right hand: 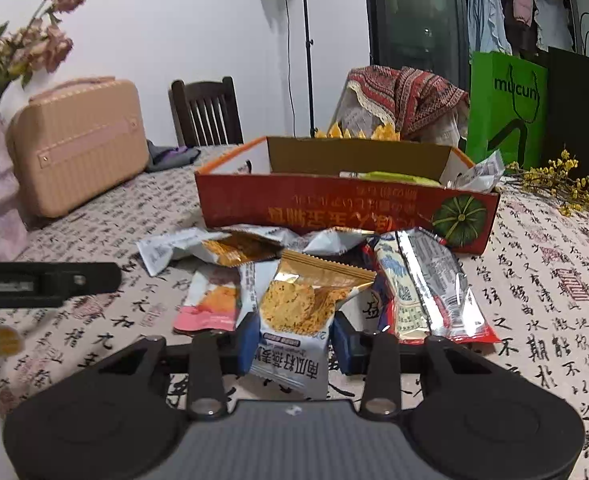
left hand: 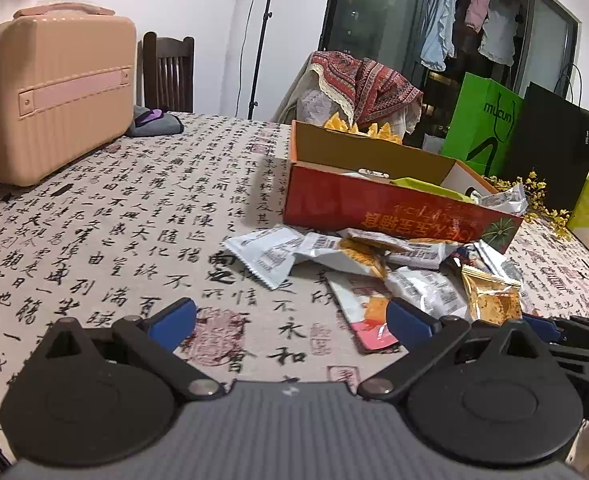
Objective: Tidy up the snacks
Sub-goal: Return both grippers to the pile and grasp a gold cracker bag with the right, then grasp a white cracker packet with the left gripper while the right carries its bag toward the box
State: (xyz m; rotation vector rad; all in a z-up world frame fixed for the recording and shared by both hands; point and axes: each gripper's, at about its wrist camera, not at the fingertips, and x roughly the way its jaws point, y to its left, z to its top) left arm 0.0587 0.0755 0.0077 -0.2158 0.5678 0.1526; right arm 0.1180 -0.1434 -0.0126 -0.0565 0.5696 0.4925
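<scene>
**Right claw closes round a gold-topped snack packet**

The snack packet (right hand: pixel 294 312) between the right claw's fingers has a gold crimped top, a clear window showing a crumbly yellow-brown biscuit, and a white lower half with blue print. It lies on the table (right hand: pixel 534 320) at the near edge of a loose heap of packets (right hand: pixel 254 252), just in front of the red cardboard box (right hand: pixel 346 208), whose front bears a green pumpkin picture. A pink-bottomed packet (right hand: pixel 210 304) sits just to its left and a long silver-and-red packet (right hand: pixel 438 292) to its right.

The right claw (right hand: pixel 294 344) points forward and somewhat down, its blue pads set against both sides of the packet's lower half, jaws drawn in narrow around it.

The left claw (left hand: pixel 290 320) hangs to the left of the heap over the calligraphy-printed cloth, tilted down, jaws spread wide with nothing between them; its right pad (left hand: pixel 410 324) is near the pink-bottomed packet (left hand: pixel 370 320).
</scene>
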